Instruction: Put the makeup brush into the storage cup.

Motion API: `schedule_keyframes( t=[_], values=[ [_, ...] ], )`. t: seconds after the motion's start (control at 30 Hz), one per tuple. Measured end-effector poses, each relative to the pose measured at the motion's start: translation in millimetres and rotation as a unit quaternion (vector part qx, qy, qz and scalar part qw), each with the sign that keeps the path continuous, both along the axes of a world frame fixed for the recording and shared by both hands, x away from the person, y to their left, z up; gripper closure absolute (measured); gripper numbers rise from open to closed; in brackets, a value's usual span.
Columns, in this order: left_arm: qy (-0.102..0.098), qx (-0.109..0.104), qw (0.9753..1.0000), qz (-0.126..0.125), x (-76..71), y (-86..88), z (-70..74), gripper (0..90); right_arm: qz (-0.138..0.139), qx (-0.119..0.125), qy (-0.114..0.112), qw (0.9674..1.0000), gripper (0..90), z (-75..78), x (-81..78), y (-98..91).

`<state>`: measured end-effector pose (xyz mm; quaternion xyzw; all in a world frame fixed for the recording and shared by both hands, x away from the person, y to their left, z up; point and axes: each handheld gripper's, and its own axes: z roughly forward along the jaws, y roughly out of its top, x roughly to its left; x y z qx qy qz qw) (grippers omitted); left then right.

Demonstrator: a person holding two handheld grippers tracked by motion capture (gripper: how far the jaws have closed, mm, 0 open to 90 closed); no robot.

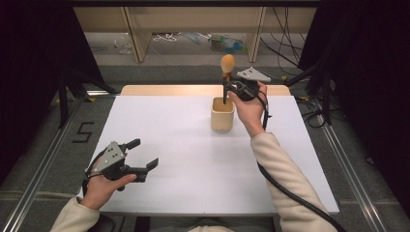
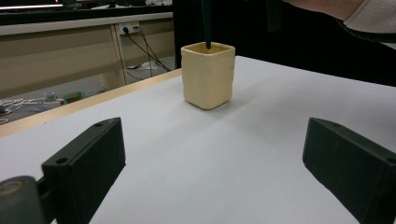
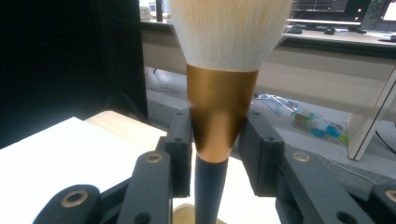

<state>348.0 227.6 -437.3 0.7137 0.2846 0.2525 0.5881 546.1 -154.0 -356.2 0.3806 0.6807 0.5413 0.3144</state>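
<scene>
A makeup brush (image 1: 227, 65) with pale bristles (image 3: 231, 28), a copper ferrule (image 3: 219, 109) and a black handle stands upright, its handle end (image 2: 207, 23) inside a cream square cup (image 1: 222, 114). My right gripper (image 1: 231, 87) is above the cup, shut on the brush; its two jaws press the ferrule from both sides (image 3: 215, 140). My left gripper (image 1: 142, 157) rests near the table's front left, jaws wide apart with nothing between them (image 2: 212, 154). It points toward the cup (image 2: 208, 74), well short of it.
The white tabletop (image 1: 183, 159) has a wooden strip (image 1: 159, 90) along its far edge. Beyond it are a floor with cables and small items (image 1: 222, 42) and wooden furniture legs. Dark curtains flank both sides. A cable trails from the right gripper along the sleeve (image 1: 285, 188).
</scene>
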Motion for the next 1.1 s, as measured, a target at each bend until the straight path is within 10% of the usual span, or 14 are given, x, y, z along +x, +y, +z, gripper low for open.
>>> schedule_keyframes(
  t=[1.1],
  values=[
    [0.001,0.001,1.0,0.0,0.0,-0.3,-0.2,5.6,-0.005,-0.007,0.008,0.9999,66.8,-7.5,3.4,-0.5]
  ],
)
